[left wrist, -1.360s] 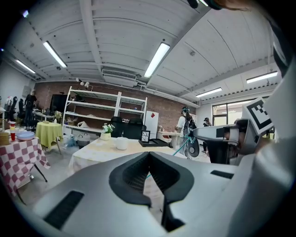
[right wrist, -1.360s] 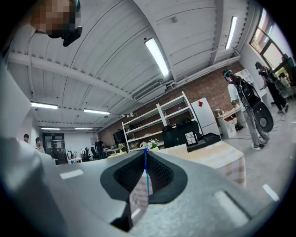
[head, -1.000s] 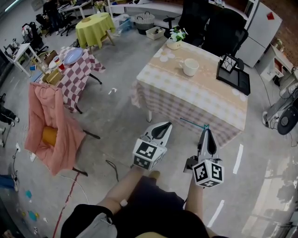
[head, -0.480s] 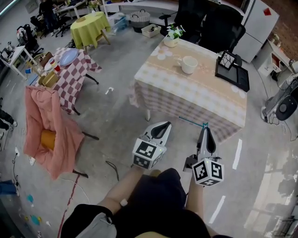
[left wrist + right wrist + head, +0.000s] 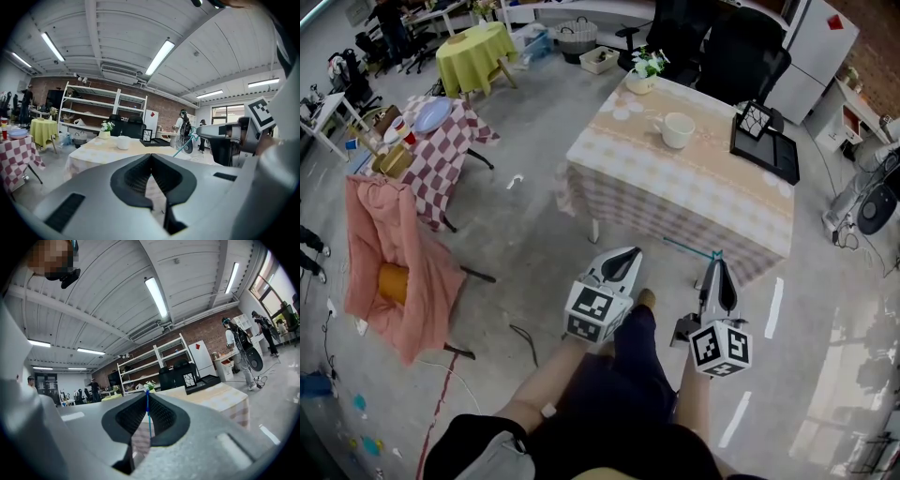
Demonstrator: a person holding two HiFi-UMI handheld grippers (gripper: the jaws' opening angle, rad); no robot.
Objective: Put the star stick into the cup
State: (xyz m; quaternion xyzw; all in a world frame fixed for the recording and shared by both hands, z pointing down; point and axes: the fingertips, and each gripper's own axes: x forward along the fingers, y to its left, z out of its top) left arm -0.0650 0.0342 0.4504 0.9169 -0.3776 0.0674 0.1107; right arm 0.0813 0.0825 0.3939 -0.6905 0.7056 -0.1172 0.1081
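A thin teal star stick (image 5: 689,247) juts left from the tip of my right gripper (image 5: 715,260), whose jaws are shut on it. In the right gripper view the star stick (image 5: 148,418) stands upright between the closed pads. The white cup (image 5: 678,129) sits on the far part of the checked-cloth table (image 5: 675,202), well beyond both grippers. My left gripper (image 5: 628,253) hangs beside the right one, shut and holding nothing. From the left gripper view the cup (image 5: 123,142) shows ahead on the table, and the right gripper (image 5: 225,136) is at the right.
A potted plant (image 5: 644,70) and a black tray (image 5: 766,145) share the table. Black office chairs (image 5: 722,47) stand behind it. To the left are a pink-draped chair (image 5: 389,272), a checked small table (image 5: 441,150) and a yellow-green table (image 5: 473,52). My leg (image 5: 628,356) is stepping forward.
The table has come slightly nearer, and my leg has swung forward between the grippers. Both grippers keep their pose, the right one still holding the stick.
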